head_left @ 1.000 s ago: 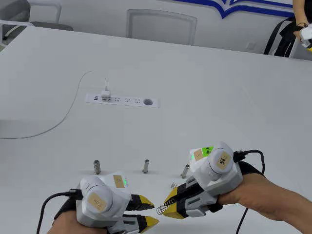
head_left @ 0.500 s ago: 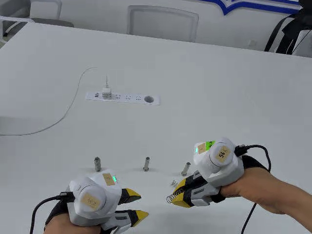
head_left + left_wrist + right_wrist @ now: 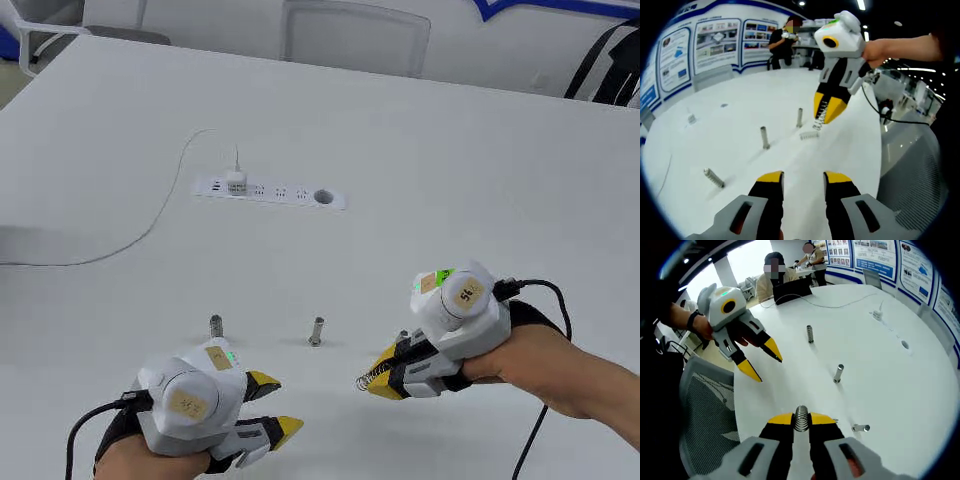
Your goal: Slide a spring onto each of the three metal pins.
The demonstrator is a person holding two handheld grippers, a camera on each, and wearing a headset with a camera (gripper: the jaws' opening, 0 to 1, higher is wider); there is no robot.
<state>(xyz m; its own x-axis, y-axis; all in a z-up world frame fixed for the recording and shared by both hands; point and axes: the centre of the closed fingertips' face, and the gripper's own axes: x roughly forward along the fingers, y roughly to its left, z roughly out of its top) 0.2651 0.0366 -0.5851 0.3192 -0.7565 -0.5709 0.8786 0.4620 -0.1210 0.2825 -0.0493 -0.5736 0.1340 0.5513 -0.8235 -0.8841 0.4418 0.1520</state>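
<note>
In the head view, the right gripper (image 3: 381,377) is seen with its fingers pinched on a spring (image 3: 371,376), which juts left from the tips. A second ago that spring nearly met the left gripper (image 3: 279,404). Now a clear gap lies between them, and the right gripper has been brought nearer the pin row, so the right pin (image 3: 799,117), plain before, is largely covered by it. The left gripper's fingers are spread and nothing is held. On the counter (image 3: 450,200), the left pin (image 3: 216,326) is already sheathed in coils, and the middle pin (image 3: 317,331) is bare.

In the left gripper view, what the head view hides is shown: the right pin upright and bare, with a loose spring (image 3: 809,135) lying on the counter just beside it.

In the right gripper view, the held spring is seen end-on between the yellow fingertips. The left gripper is seen spread above the counter's edge, with a mesh chair (image 3: 705,405) below it.
</note>
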